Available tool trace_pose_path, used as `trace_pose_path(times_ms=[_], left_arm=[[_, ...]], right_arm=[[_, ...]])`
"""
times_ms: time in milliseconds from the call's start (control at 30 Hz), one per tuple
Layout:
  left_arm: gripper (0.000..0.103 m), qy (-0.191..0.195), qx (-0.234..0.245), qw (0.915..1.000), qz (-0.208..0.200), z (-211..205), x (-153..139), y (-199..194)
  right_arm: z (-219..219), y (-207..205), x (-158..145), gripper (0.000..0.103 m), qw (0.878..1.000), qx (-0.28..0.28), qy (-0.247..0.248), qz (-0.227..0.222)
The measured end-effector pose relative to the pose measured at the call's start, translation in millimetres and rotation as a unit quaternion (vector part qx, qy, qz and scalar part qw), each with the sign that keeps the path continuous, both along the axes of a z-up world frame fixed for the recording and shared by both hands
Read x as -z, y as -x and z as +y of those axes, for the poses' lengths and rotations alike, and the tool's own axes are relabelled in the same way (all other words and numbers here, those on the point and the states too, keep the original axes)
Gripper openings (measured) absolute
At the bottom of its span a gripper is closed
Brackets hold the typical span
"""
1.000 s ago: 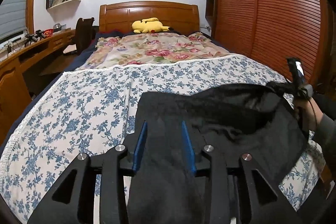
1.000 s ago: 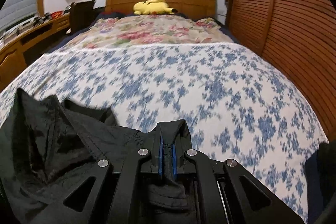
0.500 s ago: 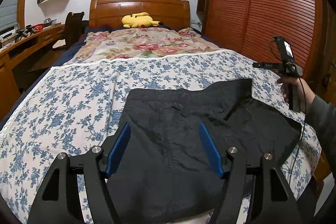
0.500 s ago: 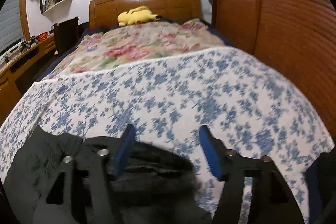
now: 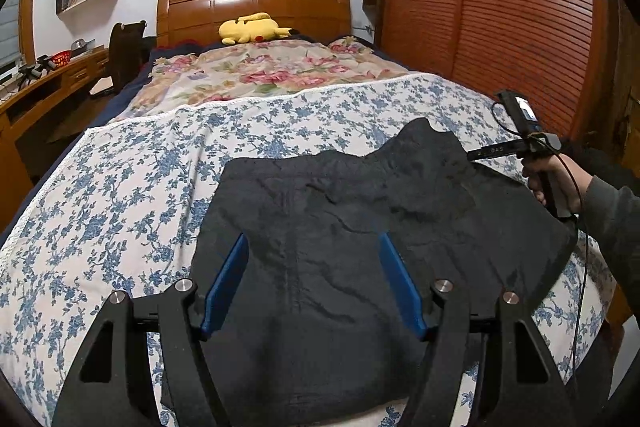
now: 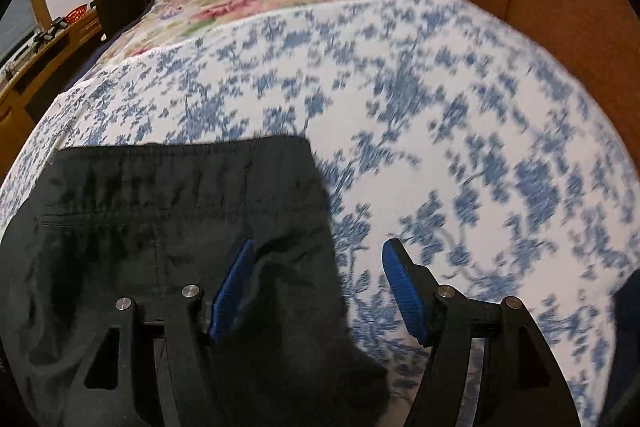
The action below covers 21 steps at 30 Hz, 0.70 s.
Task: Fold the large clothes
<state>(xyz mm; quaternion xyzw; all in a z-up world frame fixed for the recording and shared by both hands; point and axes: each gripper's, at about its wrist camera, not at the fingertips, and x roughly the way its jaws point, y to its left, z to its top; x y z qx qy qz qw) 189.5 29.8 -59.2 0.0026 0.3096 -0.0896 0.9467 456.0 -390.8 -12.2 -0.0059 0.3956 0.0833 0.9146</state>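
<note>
A black garment (image 5: pixel 360 227) lies spread on the blue-flowered bedspread (image 5: pixel 132 187), folded into a rough rectangle with one corner peaking at the far right. My left gripper (image 5: pixel 314 247) hovers open over its near half, blue pads wide apart and off the cloth. In the right wrist view the garment (image 6: pixel 168 227) shows an elastic waistband and a pocket seam. My right gripper (image 6: pixel 318 255) stands open above its right edge, nothing pinched. The right-hand tool (image 5: pixel 520 135), held by a person's hand, appears at the right of the left wrist view.
A yellow plush toy (image 5: pixel 252 27) rests by the wooden headboard (image 5: pixel 256 3), behind a rose-patterned quilt (image 5: pixel 256 75). A slatted wooden wardrobe (image 5: pixel 500 15) runs along the right side. A desk (image 5: pixel 48 79) and dark chair (image 5: pixel 124 47) stand to the left.
Both grippers opened and let go of the black garment, which dropped flat onto the bed. The right gripper swung down and now tilts over the garment's right edge.
</note>
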Motion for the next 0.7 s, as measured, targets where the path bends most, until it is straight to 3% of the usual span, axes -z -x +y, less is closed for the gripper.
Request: trace_pose_path(times_ms=[67,167,200,233,300,367,433,500,600,700], left_arm=[[0.069,-0.002,0.001,1.0,0.003,-1.9,2.4,-1.4],[0.069,-0.006,0.002,1.0,0.006,-6.5,5.5,-3.6],[0.069,-0.007,0.003,0.9999,0.008,-7.6,6.4,-4.5],[0.069,-0.006,0.004,0.9999,0.009,-8.8,6.8,-5.4],[0.069,-0.007,0.007,0.9999,0.013,-11.6,8.1,-6.1],[0.069,-0.006,0.013,0.9998,0.013,-14.2,8.4,-5.5],[0.069,-0.008,0.016,0.9998,0.013,-16.4,8.3,-4.7],[0.069,-0.011,0.016,0.9997,0.012,-17.4,8.0,-3.7],[0.069,-0.009,0.012,0.9998,0.013,-15.0,7.4,-3.2],[0.069,-0.006,0.008,0.9999,0.01,-11.5,5.5,-3.5]], right_arm=[[6.1,-11.1,6.0,0.067,1.0,-0.014,-0.001,0.016],[15.5,-22.1,18.0,0.037,0.999,-0.039,0.012,0.032],[17.3,-23.8,16.9,0.016,0.998,-0.045,0.014,0.028],[19.0,-21.7,15.1,0.01,0.998,-0.057,0.016,0.021],[21.5,-10.8,7.4,0.005,0.997,-0.059,0.044,-0.019],[11.0,0.1,-8.0,0.005,0.995,0.004,0.072,-0.073],[-9.0,-0.4,-14.3,0.003,0.993,0.067,0.066,-0.075],[-25.5,-9.7,-10.0,0.004,0.987,0.114,0.095,-0.054],[-48.0,-13.8,-9.1,0.004,0.99,0.12,0.062,-0.045],[-50.4,-10.7,-15.5,0.006,0.994,0.09,0.043,-0.054]])
